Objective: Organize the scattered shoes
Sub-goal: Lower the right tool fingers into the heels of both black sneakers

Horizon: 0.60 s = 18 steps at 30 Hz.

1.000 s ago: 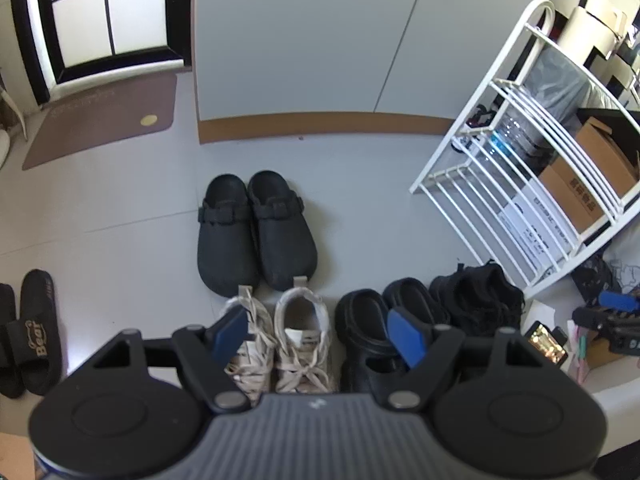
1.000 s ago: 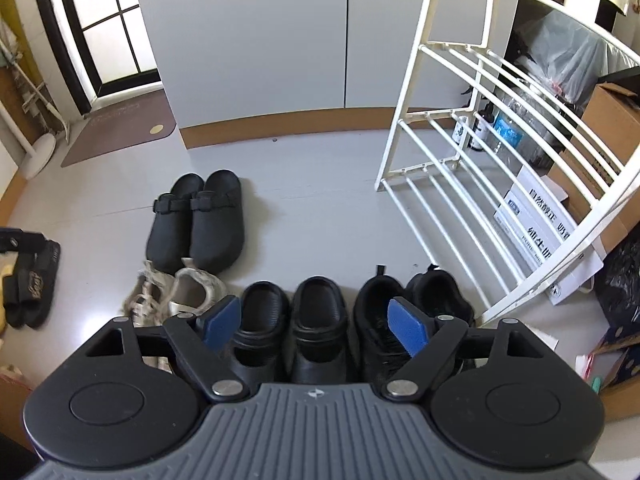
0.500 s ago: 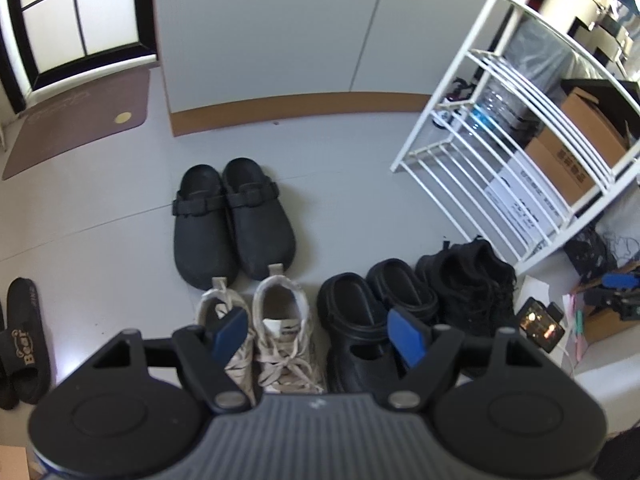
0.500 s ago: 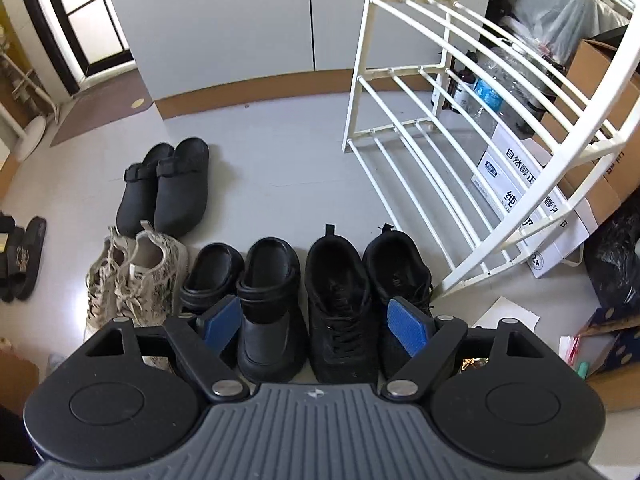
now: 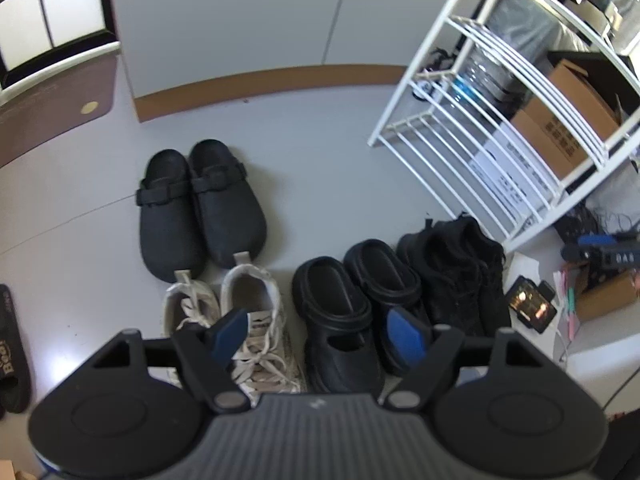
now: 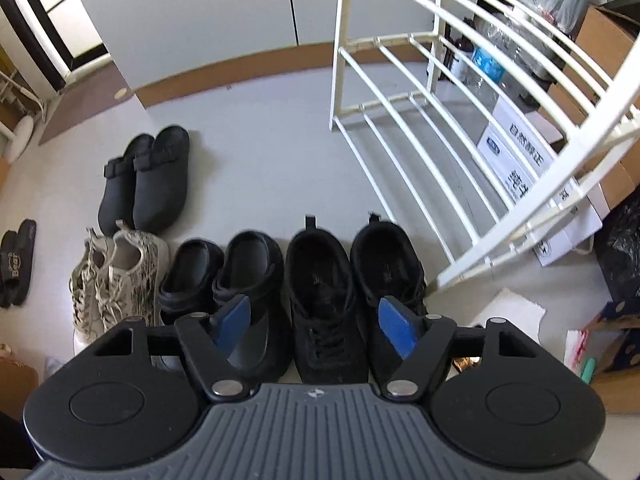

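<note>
A row of shoes stands on the pale floor. In the left wrist view my left gripper (image 5: 316, 336) is open and hovers over the beige sneakers (image 5: 256, 312) and the black chunky sandals (image 5: 336, 308), holding nothing. In the right wrist view my right gripper (image 6: 314, 326) hangs over the black sneakers (image 6: 320, 292). Its jaws are closing. One black sneaker shows in the gap between the blue pads, which do not press on it. The black sandals (image 6: 248, 268) and beige sneakers (image 6: 120, 276) lie to its left. Black clogs (image 6: 152, 184) stand farther back.
A white wire shoe rack (image 6: 440, 128) stands at the right, with cardboard boxes (image 5: 560, 132) and bottles behind it. Black slippers (image 6: 16, 264) lie at far left. A brown doormat (image 5: 48, 108) lies by the door. Papers and a small device (image 5: 532, 304) litter the floor at right.
Both views have slid right along the shoe row and come lower. The right gripper now sits over the black sneakers, with its pads a little closer together.
</note>
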Each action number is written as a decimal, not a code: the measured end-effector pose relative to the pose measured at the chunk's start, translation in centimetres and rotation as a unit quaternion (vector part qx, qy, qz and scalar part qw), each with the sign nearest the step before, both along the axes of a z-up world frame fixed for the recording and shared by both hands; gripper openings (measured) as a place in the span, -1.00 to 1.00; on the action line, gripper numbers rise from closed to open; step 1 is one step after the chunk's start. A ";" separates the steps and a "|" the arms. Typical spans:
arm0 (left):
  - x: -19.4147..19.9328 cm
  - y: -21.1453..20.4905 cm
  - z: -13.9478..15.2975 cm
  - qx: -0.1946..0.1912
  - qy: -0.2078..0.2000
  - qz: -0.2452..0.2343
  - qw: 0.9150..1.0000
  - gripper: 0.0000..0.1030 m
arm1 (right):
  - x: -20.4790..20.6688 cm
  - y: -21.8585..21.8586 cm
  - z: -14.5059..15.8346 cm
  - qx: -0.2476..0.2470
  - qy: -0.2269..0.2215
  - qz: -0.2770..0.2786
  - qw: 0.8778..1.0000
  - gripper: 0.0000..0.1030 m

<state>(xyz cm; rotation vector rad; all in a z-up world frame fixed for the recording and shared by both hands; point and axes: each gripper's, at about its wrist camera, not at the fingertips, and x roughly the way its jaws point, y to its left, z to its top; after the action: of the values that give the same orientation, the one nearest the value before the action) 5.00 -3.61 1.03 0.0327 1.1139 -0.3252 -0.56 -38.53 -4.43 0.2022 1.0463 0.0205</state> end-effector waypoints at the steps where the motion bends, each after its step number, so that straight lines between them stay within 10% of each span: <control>1: 0.1 -0.2 -0.2 0.001 0.003 -0.001 1.000 0.54 | 0.3 0.1 -0.1 -0.001 0.000 0.001 1.000 0.48; 18: 0.5 0.9 -3.5 0.027 0.052 -0.010 0.998 0.56 | 3.6 1.4 -5.9 -0.036 0.091 0.040 0.994 0.48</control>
<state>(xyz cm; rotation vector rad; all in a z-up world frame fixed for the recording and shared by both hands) 5.45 -2.75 -2.48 0.0757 1.2264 -0.3184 3.00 -37.10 -10.34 0.0968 1.2338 0.0374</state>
